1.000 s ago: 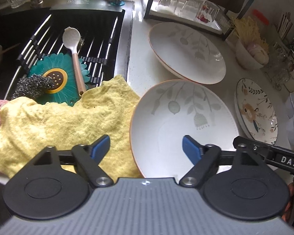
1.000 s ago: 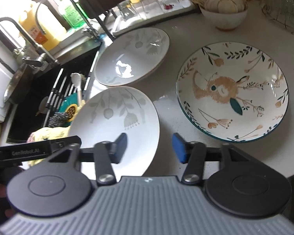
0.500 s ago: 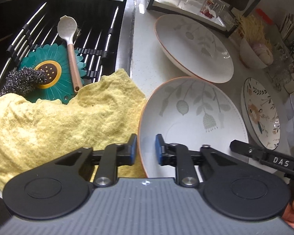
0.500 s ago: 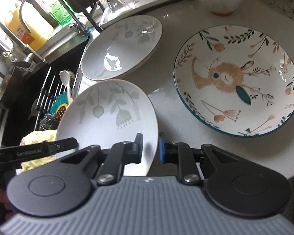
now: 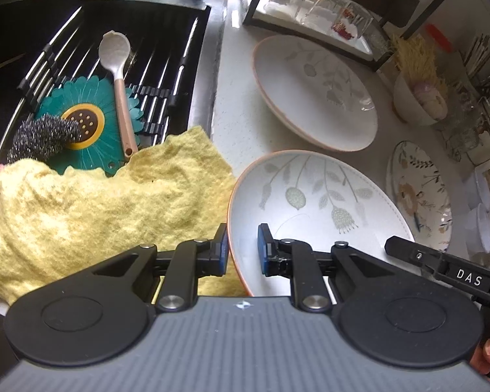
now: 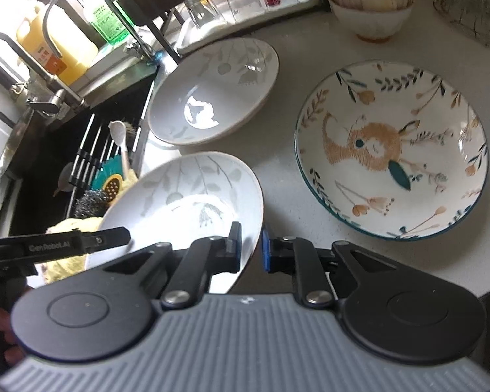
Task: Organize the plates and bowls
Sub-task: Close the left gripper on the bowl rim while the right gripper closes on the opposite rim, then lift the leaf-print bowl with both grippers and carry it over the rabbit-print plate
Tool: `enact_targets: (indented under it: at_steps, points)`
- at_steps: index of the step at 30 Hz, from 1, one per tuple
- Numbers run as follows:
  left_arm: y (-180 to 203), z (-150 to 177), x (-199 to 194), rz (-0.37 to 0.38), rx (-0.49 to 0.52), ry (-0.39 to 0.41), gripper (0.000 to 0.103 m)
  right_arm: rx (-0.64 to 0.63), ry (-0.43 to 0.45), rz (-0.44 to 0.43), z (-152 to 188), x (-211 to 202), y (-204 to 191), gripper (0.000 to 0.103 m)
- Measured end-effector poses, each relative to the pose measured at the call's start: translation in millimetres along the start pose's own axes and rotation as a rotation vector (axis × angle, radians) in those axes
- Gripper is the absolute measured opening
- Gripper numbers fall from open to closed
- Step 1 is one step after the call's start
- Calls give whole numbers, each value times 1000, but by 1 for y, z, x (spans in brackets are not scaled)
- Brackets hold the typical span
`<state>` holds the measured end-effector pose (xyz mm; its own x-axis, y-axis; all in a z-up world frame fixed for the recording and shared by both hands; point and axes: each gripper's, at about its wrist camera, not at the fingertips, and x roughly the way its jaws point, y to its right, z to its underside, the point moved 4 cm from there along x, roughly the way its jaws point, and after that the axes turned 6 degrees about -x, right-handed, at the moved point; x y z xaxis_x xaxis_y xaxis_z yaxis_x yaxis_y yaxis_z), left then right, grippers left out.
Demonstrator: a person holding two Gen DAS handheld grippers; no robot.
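A white plate with grey leaf print [image 5: 310, 202] [image 6: 186, 196] lies nearest, partly over a yellow cloth [image 5: 98, 202]. My left gripper [image 5: 242, 248] is shut on its left rim, one pad outside and one inside. My right gripper [image 6: 250, 248] pinches the plate's right rim, its jaws closing tight on it. Each gripper's finger shows in the other's view. A second leaf-print plate [image 5: 313, 88] [image 6: 212, 91] sits farther back. To the right rests a bowl with an orange animal and flowers [image 6: 392, 150] [image 5: 418, 196].
The black sink [image 5: 153, 36] at left holds a rack, a teal flower mat [image 5: 91, 130], a steel scourer [image 5: 42, 134] and a spoon [image 5: 114, 52]. A rack of upturned glasses [image 5: 310, 0] stands behind. A small bowl of garlic [image 6: 372, 16] sits far right.
Both grippers went from open astride the near plate's rims to shut on them. The hands hardly moved.
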<state>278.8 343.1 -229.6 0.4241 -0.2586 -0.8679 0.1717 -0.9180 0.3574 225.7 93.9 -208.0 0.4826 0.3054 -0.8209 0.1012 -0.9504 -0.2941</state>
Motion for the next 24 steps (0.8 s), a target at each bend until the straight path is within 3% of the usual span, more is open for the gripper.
enact_targets:
  at_steps: [5, 24]
  points:
    - [3, -11, -10, 30, 9, -17, 21, 14, 19, 2, -8, -14, -5, 16]
    - [28, -43, -56, 108, 77, 37, 21, 48, 146, 12, -39, -62, -17, 16]
